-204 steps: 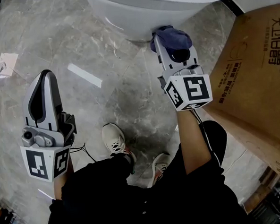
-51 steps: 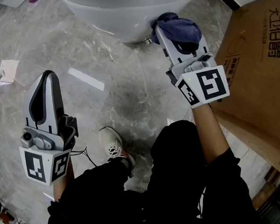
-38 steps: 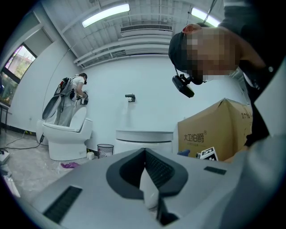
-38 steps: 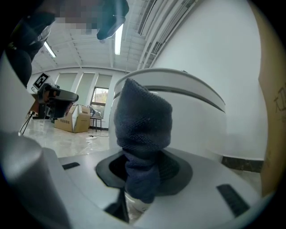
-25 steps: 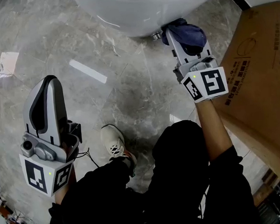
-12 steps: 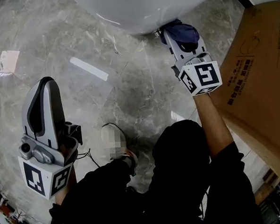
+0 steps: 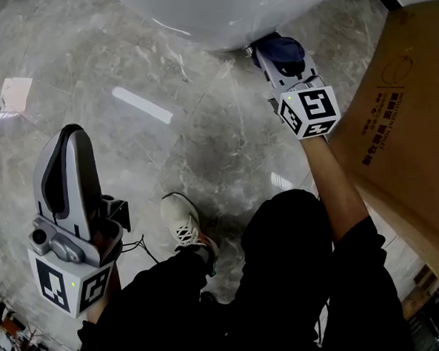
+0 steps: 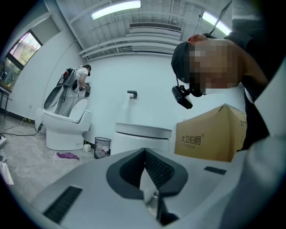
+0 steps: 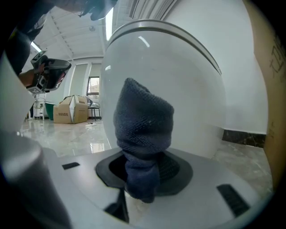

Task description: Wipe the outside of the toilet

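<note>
The white toilet [image 7: 217, 15] fills the top of the head view; only its bowl's lower outside shows. My right gripper [image 7: 268, 53] is shut on a dark blue cloth [image 7: 282, 50] and presses it against the bowl's lower right side, just above the floor. In the right gripper view the bunched cloth [image 9: 143, 129] stands up out of the gripper [image 9: 144, 172] and touches the curved toilet wall [image 9: 187, 89]. My left gripper [image 7: 70, 136] hangs over the floor at the left, shut and empty; its own view shows the gripper [image 8: 145, 166] with its pads together.
A large cardboard box [image 7: 402, 123] stands close on the right of the right arm. The person's legs and a shoe [image 7: 181, 221] are below on the grey marble floor [image 7: 124, 65]. The left gripper view shows another toilet [image 8: 65, 129], a waste bin [image 8: 102, 146] and a purple rag [image 8: 67, 155].
The right gripper with the cloth has slid farther in toward the underside of the bowl. The left gripper has sunk slightly and stayed shut.
</note>
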`<action>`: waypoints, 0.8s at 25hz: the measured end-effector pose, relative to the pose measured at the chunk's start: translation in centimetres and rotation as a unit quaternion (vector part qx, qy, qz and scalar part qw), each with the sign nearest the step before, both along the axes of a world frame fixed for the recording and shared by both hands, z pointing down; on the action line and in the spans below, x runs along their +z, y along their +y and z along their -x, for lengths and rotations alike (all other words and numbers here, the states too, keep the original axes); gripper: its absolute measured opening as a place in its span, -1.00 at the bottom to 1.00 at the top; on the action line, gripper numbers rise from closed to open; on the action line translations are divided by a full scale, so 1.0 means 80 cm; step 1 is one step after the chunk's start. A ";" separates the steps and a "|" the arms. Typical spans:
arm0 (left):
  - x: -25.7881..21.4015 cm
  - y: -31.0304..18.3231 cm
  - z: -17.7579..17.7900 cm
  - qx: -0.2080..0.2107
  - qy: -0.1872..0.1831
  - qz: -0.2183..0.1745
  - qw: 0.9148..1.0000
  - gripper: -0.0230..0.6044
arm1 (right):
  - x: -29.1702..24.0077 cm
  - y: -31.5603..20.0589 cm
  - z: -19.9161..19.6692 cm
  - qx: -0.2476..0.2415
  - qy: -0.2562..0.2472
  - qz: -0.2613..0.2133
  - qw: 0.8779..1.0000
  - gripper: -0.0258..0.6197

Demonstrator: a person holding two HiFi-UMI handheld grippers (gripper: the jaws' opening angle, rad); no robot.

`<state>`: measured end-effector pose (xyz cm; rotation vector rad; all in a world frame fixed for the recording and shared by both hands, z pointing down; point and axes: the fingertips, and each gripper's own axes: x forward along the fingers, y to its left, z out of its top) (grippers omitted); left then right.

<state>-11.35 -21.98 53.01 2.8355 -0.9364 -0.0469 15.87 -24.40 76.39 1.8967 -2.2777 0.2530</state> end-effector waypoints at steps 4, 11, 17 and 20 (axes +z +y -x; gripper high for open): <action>0.004 0.000 -0.001 0.002 -0.003 0.002 1.000 -0.89 | 0.019 -0.004 -0.002 0.001 -0.004 0.014 1.000 -0.54; 0.010 0.003 -0.010 0.002 0.007 0.032 0.999 -0.89 | 0.049 -0.009 -0.004 0.004 -0.011 0.047 0.999 -0.54; 0.008 0.004 -0.011 0.005 0.009 0.034 0.999 -0.89 | 0.069 -0.010 -0.006 0.008 -0.028 0.081 0.996 -0.54; 0.007 0.004 -0.008 0.003 0.013 0.037 0.999 -0.89 | 0.075 -0.011 -0.008 0.012 -0.032 0.092 0.995 -0.54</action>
